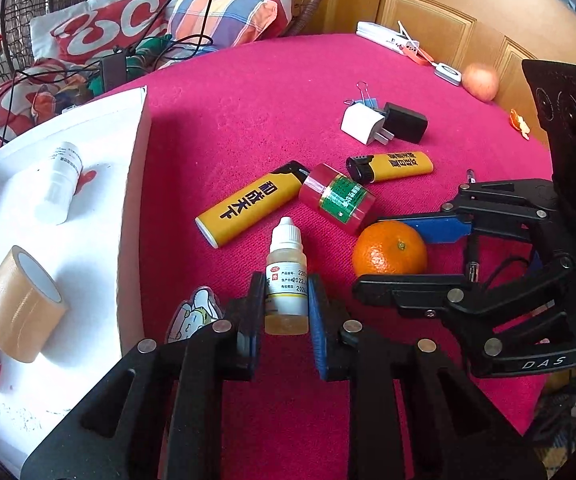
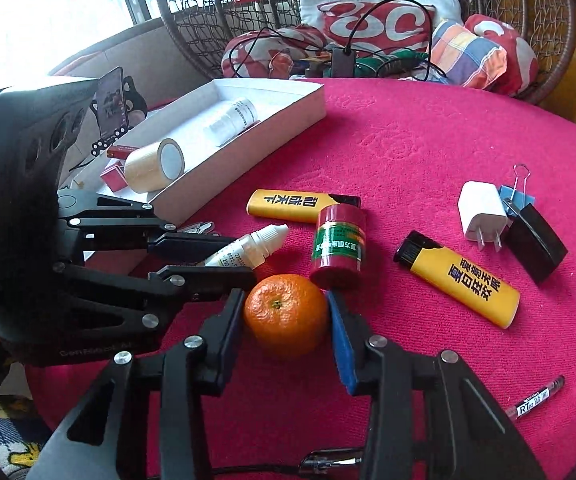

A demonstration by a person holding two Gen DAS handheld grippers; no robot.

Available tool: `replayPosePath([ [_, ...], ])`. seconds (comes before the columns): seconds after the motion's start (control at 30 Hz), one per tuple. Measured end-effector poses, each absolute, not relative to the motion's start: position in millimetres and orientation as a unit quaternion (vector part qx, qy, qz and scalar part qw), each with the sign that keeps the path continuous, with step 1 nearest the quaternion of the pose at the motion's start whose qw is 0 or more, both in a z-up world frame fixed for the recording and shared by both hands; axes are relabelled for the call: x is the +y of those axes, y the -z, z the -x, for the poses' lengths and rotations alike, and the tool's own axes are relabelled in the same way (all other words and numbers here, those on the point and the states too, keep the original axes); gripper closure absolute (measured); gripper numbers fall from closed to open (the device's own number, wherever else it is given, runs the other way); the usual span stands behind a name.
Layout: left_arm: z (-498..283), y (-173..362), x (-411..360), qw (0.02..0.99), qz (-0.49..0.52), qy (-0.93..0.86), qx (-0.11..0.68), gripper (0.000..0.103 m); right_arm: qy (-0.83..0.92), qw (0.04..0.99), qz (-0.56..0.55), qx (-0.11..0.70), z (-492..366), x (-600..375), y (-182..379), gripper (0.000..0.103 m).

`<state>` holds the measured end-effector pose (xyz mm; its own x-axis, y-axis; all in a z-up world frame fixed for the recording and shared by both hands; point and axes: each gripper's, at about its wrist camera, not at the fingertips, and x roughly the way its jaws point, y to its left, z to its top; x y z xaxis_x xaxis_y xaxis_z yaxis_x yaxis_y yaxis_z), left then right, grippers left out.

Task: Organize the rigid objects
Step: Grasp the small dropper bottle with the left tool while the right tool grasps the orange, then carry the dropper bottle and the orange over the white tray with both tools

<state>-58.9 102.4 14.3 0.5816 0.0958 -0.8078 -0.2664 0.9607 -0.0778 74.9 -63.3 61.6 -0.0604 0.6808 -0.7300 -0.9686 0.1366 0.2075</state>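
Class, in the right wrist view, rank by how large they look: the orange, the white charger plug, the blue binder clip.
1. orange, though it lies nearest the camera, which inflates it
2. white charger plug
3. blue binder clip, partly hidden

The left tongs (image 1: 286, 300) and right tongs (image 2: 286, 320) share one build: matte black linkage arms joined by round silver pivot pins, with blue pads on the inner finger faces. Each carries a black housing with circular recesses. White lettering marks the curved base, and a thin black cable runs beside the linkage.
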Motion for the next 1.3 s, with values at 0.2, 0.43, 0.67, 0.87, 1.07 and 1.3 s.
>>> replayPosePath([
  [0.2, 70, -40, 99, 0.901, 0.11, -0.105, 0.405, 0.083, -0.63, 0.679, 0.133, 0.352, -89, -91, -93, 0.063],
  [0.43, 89, -83, 89, 0.928, 0.102, -0.12, 0.336, 0.083, -0.644, 0.7, 0.073, 0.299, -91, -109, -134, 0.063],
  [0.67, 112, -106, 97, 0.941, 0.106, -0.159, 0.28, 0.083, -0.654, 0.711, 0.033, 0.256, -82, -110, -162, 0.063],
  [0.87, 124, -106, 108, 0.939, 0.129, -0.167, 0.271, 0.083, -0.659, 0.706, 0.036, 0.256, -77, -104, -166, 0.063],
  [1.07, 133, -108, 112, 0.94, 0.137, -0.175, 0.259, 0.083, -0.662, 0.702, 0.035, 0.259, -74, -100, -167, 0.063],
  [1.3, 144, -110, 122, 0.938, 0.149, -0.189, 0.248, 0.083, -0.672, 0.695, 0.037, 0.251, -66, -89, -175, 0.063],
])
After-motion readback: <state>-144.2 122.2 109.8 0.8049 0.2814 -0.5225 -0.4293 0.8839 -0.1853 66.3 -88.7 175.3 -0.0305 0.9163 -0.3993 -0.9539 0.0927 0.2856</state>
